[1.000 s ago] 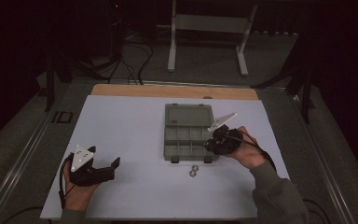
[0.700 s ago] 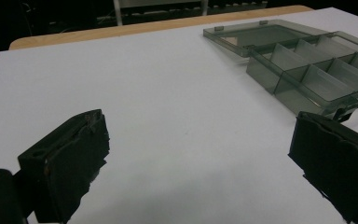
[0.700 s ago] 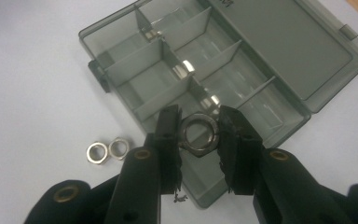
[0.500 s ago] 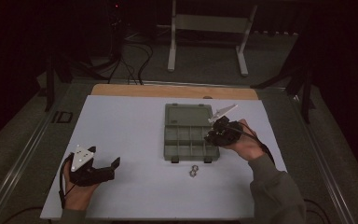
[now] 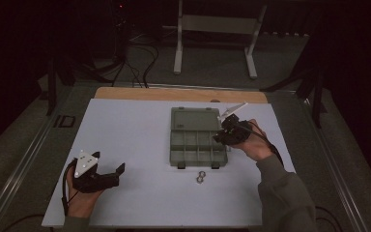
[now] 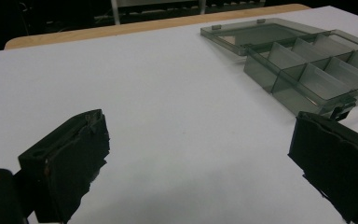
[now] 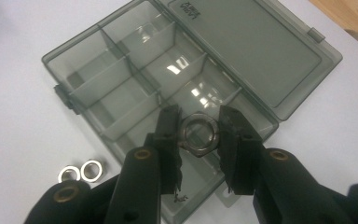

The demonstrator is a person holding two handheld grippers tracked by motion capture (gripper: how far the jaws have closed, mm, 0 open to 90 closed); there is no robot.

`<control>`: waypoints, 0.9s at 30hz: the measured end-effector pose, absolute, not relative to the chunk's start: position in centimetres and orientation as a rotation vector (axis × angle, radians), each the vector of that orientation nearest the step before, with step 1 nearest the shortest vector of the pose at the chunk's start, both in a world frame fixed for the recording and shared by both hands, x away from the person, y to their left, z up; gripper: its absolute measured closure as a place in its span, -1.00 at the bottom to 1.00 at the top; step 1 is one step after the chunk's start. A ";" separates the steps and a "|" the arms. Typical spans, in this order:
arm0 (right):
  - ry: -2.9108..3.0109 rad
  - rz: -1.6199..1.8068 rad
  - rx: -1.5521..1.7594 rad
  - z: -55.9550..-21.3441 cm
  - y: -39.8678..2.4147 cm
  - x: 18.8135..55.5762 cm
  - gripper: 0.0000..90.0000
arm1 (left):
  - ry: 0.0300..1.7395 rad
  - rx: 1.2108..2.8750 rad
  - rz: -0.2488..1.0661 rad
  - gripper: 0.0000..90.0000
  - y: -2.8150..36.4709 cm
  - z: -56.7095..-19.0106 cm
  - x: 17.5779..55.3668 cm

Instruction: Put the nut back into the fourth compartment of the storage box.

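Right gripper view has the right gripper (image 7: 199, 135) clamped on a hex nut (image 7: 198, 134), held over the near right compartments of the open organizer box (image 7: 121, 88), so by my reading one nut is about to be dropped in while two nuts (image 7: 80, 171) wait on the white table (image 7: 23, 107) near the box; every compartment looks bare. High view shows the left gripper (image 5: 107, 175) resting near left, jaws wide and holding nothing. Against the earlier frame, the right gripper has carried the nut from the box's near right corner farther over it.
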State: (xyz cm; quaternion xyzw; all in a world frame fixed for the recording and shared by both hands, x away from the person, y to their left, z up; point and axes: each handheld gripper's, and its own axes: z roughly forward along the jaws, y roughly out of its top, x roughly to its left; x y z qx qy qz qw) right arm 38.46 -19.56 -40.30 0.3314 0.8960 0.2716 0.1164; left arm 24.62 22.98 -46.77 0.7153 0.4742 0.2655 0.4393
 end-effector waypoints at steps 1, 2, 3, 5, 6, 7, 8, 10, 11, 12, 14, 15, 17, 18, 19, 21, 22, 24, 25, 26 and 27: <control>2.622 0.795 0.978 -40.3 -19.6 38.5 0.56 | 1.179 1.778 0.660 -0.90 23.0 -46.8 24.6; 2.620 0.793 0.977 -40.4 -19.6 38.7 0.56 | 1.181 1.778 0.661 -0.90 23.0 -46.8 24.6; 2.620 0.793 0.985 -40.4 -19.6 38.7 0.56 | 1.184 1.778 0.661 -0.90 23.0 -46.8 24.7; 2.617 0.791 0.993 -40.5 -19.7 38.9 0.56 | 1.184 1.777 0.661 -0.90 23.0 -46.8 24.7; 2.615 0.788 0.997 -40.6 -19.7 39.0 0.56 | 1.184 1.777 0.661 -0.90 23.0 -46.8 24.6; 2.611 0.789 1.001 -40.6 -19.7 39.1 0.56 | 1.184 1.776 0.662 -0.90 23.0 -46.8 24.6; 2.611 0.787 1.002 -40.7 -19.7 39.2 0.56 | 1.184 1.777 0.663 -0.90 23.0 -46.8 24.6; 2.609 0.789 1.012 -40.8 -19.7 39.3 0.56 | 1.185 1.774 0.663 -0.90 23.0 -46.8 24.7; 2.607 0.788 1.018 -40.8 -19.7 39.4 0.56 | 1.188 1.775 0.664 -0.90 23.0 -46.8 24.7; 2.607 0.786 1.015 -40.9 -19.6 39.4 0.56 | 1.189 1.774 0.665 -0.90 23.0 -46.8 24.7; 2.606 0.786 1.025 -41.0 -19.6 39.5 0.56 | 1.190 1.773 0.666 -0.90 23.0 -46.8 24.7; 2.605 0.784 1.024 -41.0 -19.5 39.6 0.56 | 1.191 1.774 0.666 -0.90 23.0 -46.8 24.7; 2.605 0.787 1.032 -41.1 -19.5 39.7 0.56 | 1.190 1.774 0.666 -0.90 23.0 -46.9 24.7; 2.605 0.785 1.033 -41.2 -19.5 39.7 0.56 | 1.190 1.774 0.666 -0.90 23.0 -46.9 24.7; 2.604 0.783 1.037 -41.3 -19.5 39.8 0.56 | 1.189 1.774 0.666 -0.90 23.0 -46.9 24.7; 2.605 0.782 1.038 -41.4 -19.4 39.9 0.56 | 1.189 1.775 0.667 -0.90 22.9 -46.9 24.7; 2.605 0.779 1.041 -41.5 -19.4 39.9 0.56 | 1.188 1.776 0.667 -0.90 22.9 -46.9 24.7; 2.604 0.779 1.045 -41.5 -19.3 40.0 0.56 | 1.187 1.777 0.668 -0.90 22.9 -46.9 24.7; 2.605 0.778 1.040 -41.6 -19.3 40.0 0.56 | 1.187 1.777 0.668 -0.90 22.9 -46.9 24.7; 2.605 0.777 1.041 -41.6 -19.3 40.1 0.56 | 1.187 1.778 0.668 -0.90 22.9 -46.9 24.7; 2.605 0.776 1.045 -41.7 -19.2 40.1 0.56 | 1.189 1.778 0.669 -0.90 22.9 -46.9 24.7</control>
